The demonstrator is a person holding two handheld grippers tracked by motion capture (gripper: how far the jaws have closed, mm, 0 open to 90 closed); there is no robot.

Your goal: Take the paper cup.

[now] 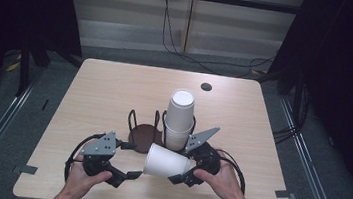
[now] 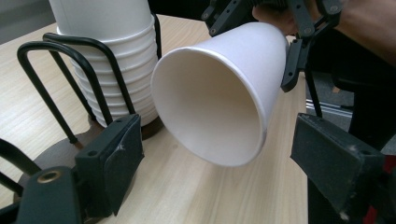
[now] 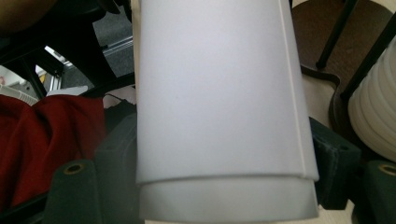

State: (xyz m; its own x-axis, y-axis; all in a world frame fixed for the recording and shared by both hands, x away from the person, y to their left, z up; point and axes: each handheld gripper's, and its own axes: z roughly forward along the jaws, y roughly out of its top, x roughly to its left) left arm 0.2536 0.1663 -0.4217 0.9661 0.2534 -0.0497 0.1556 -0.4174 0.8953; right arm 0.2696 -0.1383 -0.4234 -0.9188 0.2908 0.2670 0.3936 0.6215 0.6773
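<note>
Your right gripper pinches a white paper cup by its narrow base, jaws pressed on either side of the wall, as the right gripper view shows. The cup lies on its side in the air above the table's near edge, mouth turned toward your left gripper. That gripper's jaws stand spread apart, holding nothing, with the cup's rim just ahead between them. Behind, near the table's middle, a black wire holder carries a stack of cups in its right bay (the left bay shows bare brown base). You seem to be mid-handover; next, the left jaws likely need to close gently on the rim without crushing it
</note>
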